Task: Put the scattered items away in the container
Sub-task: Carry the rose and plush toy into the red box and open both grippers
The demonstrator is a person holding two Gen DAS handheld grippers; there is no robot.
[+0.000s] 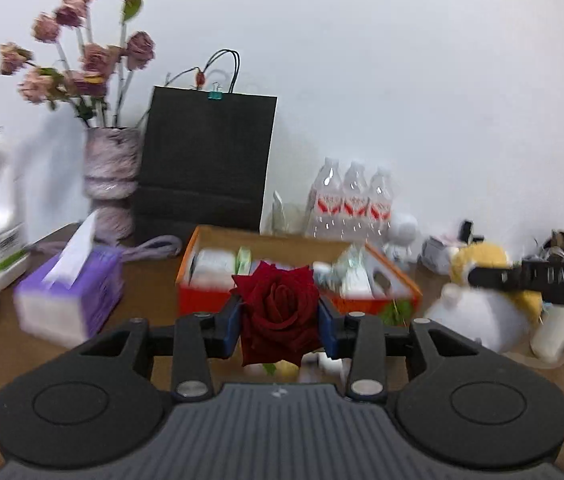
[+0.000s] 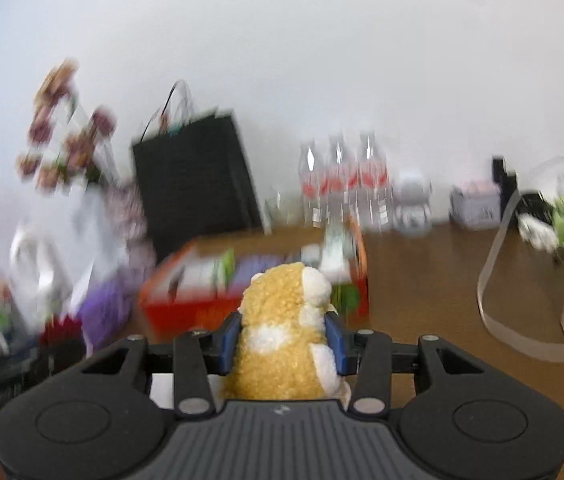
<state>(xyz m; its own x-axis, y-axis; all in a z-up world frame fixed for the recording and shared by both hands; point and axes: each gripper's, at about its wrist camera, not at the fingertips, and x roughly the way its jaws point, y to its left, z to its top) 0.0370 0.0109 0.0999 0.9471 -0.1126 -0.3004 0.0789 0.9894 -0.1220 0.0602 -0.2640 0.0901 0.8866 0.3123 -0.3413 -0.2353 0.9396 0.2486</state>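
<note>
The rose [image 1: 279, 312] is pinched in the left tongs [image 1: 280, 320] and the plush [image 2: 288, 332] in the right tongs [image 2: 282, 334], both held just short of the orange box [image 1: 202, 298]. Best to carry each over the rim before letting go, since the box looks crowded. The brown worktop [image 1: 154, 280] is cluttered; a black bag [image 1: 206, 160] and bottles [image 1: 348, 200] stand against the white wall.
</note>
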